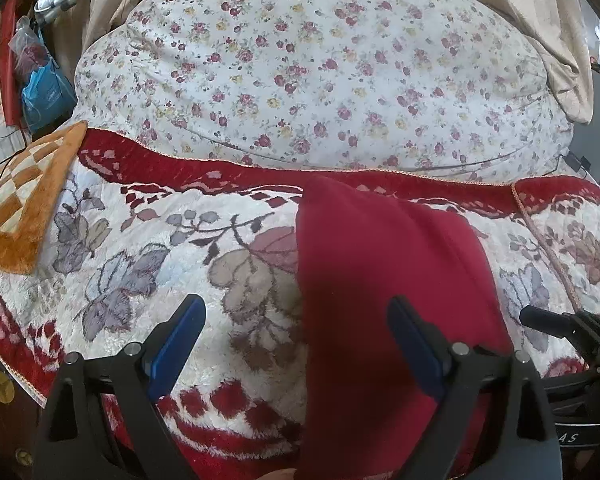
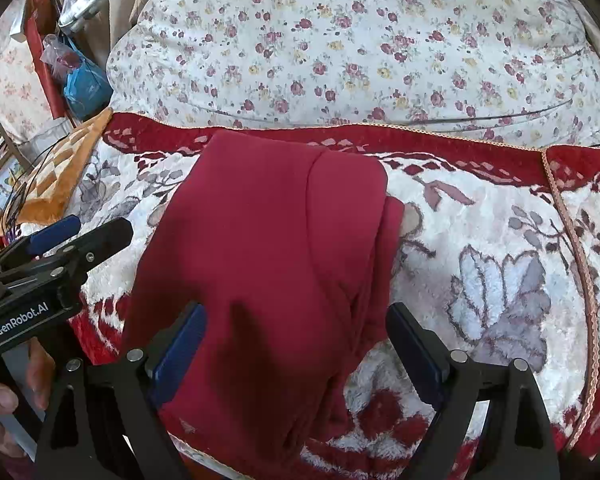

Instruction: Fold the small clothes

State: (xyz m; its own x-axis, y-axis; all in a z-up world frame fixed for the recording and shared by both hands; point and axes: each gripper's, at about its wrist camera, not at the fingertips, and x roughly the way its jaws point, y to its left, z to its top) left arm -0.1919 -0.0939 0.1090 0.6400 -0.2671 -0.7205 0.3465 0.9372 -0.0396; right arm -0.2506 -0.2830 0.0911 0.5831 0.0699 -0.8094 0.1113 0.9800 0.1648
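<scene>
A dark red garment (image 2: 260, 248) lies folded lengthwise on the plush flowered blanket (image 2: 500, 280), running from the near edge up to the blanket's red border. In the left wrist view the garment (image 1: 380, 280) lies under my right fingertip. My left gripper (image 1: 296, 320) is open and empty, hovering over the garment's left edge; it also shows in the right wrist view (image 2: 88, 228) left of the garment. My right gripper (image 2: 296, 320) is open and empty, low over the garment's near end. Its tip shows in the left wrist view (image 1: 540, 316).
A floral duvet (image 1: 308, 72) is heaped behind the blanket. An orange checked cushion (image 1: 24, 200) sits at the left, with a blue bag (image 1: 48, 92) and cables beyond it. Beige curtains (image 1: 540, 32) hang at the back. The blanket's near edge drops off below.
</scene>
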